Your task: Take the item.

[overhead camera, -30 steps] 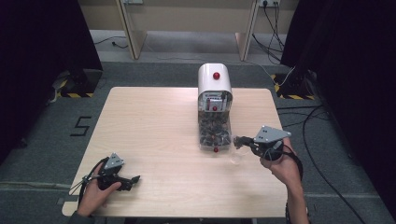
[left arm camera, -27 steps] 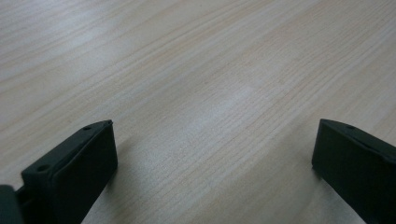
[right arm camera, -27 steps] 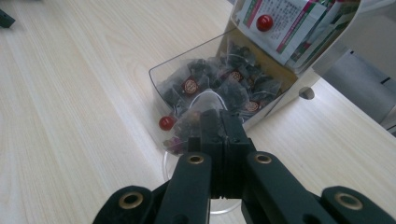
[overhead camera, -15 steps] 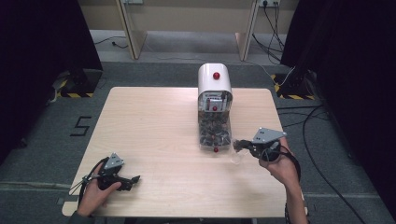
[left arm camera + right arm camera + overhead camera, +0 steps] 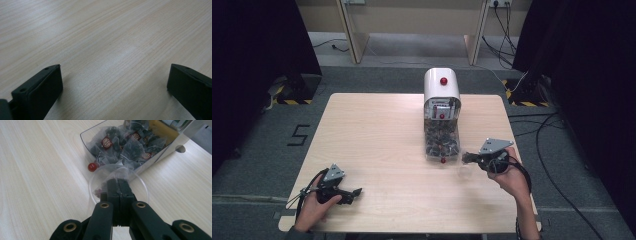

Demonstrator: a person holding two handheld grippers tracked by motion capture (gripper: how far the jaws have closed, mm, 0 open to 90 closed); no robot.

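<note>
The clear plastic cup sits low just in front of the tea bag dispenser, probably to catch bags. The right gripper is clamped on its rim. The left gripper rests wide open, empty, on the table, well apart.

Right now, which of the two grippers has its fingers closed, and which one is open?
The right gripper is closed: its fingers press together on the rim of a clear plastic cup beside the tea bag dispenser. The left gripper is open, its fingers wide apart over the bare table.
</note>
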